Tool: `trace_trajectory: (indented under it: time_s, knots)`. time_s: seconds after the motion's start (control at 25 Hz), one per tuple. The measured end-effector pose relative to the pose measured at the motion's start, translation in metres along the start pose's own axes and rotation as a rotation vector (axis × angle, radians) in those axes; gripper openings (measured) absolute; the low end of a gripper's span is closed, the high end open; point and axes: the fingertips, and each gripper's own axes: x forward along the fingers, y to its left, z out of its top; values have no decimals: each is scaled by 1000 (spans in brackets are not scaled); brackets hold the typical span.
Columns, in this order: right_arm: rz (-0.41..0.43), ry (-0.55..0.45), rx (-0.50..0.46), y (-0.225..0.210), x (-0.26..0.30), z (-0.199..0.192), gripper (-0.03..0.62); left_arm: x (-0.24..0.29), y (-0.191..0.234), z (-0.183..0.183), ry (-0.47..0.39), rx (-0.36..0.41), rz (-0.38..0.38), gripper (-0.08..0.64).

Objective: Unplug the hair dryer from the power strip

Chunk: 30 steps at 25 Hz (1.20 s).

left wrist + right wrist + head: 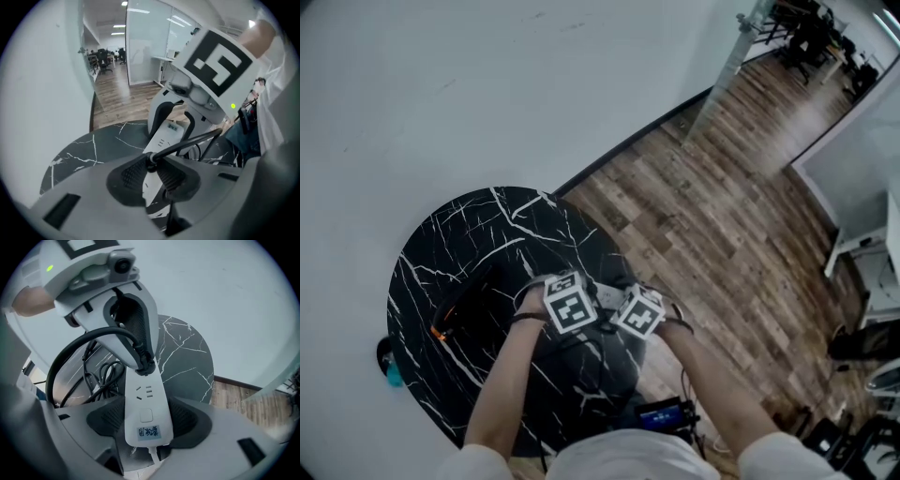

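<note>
A white power strip (pixel 146 404) lies on the round black marble table (pixel 487 234). My right gripper (pixel 146 420) is shut on the strip's near end, one pad against each long side. The hair dryer's black plug (pixel 144 365) sits at the strip's far socket. My left gripper (pixel 151 166) is shut on that plug from above, and its black cord (pixel 197 139) runs off to the right. In the head view both grippers (pixel 572 305) (pixel 639 312) meet close together over the table's near half. The dark hair dryer (pixel 464 305) lies to their left.
Loops of black cable (pixel 101 376) lie on the table beside the strip. A white wall borders the table's far side. Wood floor (pixel 722 225) spreads to the right. A teal object (pixel 389 364) sits by the table's left edge. Office furniture stands far right.
</note>
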Motion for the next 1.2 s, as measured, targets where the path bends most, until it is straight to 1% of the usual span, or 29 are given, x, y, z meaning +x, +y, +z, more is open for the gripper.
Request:
trace_trajectory:
  time_s: [0.08, 0.12, 0.16, 0.28, 0.32, 0.36, 0.4, 0.48, 0.52, 0.56, 0.64, 0.72, 0.8, 0.84, 0.88, 0.92, 1.0, 1.04, 1.08, 1.12, 1.16, 1.2]
  knots:
    - [5, 9, -2, 0, 0, 0, 275, -1, 4, -2, -9, -9, 47, 64]
    - [3, 14, -8, 0, 0, -1, 275, -2, 7, -4, -9, -18, 57, 66]
    - [-1, 16, -13, 0, -1, -3, 275, -2, 9, -5, -4, -30, 52, 66]
    - [-27, -4, -11, -1, -1, -5, 275, -1, 8, -6, 17, -66, -29, 74]
    - [-33, -12, -4, -2, -1, -4, 275, 0, 5, -4, 9, -65, -47, 74]
    - [-33, -17, 4, -2, -1, -4, 275, 1, 1, -2, -3, -51, -46, 74]
    - [-31, -18, 11, -2, -1, -4, 275, 2, -3, -1, -8, -23, -22, 73]
    - [-31, -12, 19, -2, -1, -3, 275, 4, -6, -4, -2, 34, 59, 67]
    - [-34, -7, 21, -2, -1, -2, 275, 4, -5, -7, -1, 43, 91, 66]
    - [-36, 0, 22, -2, -1, -2, 275, 3, -1, -8, -7, 37, 104, 66]
    - [-39, 8, 21, 0, 0, -3, 275, -1, 8, -6, -21, -5, 85, 66]
    - [-48, 8, 16, -1, -2, -6, 275, -1, 12, -5, -12, -59, 24, 71]
    - [-55, 3, 21, -3, -2, -7, 275, 1, 7, -4, -11, -115, -52, 77]
    - [-54, -1, 27, -4, -2, -6, 275, 1, 4, -2, -23, -123, -67, 78]
    - [-49, -3, 34, -4, -2, -5, 275, 1, 2, 0, -36, -110, -54, 78]
    - [-45, -3, 41, -4, -2, -3, 275, 2, -1, 1, -43, -82, -22, 75]
    - [-41, 2, 49, -4, -2, -1, 275, 5, -4, -3, -41, -30, 65, 71]
    - [-39, 6, 49, -4, -2, -1, 275, 5, -2, -6, -39, -23, 99, 69]
    - [-37, 9, 47, -3, -2, -2, 275, 3, 2, -7, -38, -30, 115, 69]
    - [-37, 12, 43, -3, -2, -3, 275, 0, 7, -8, -36, -47, 110, 70]
    - [-38, 16, 40, -2, -2, -5, 275, -1, 11, -8, -27, -71, 84, 71]
    - [-40, 16, 36, -2, -3, -7, 275, -1, 12, -9, -9, -96, 41, 72]
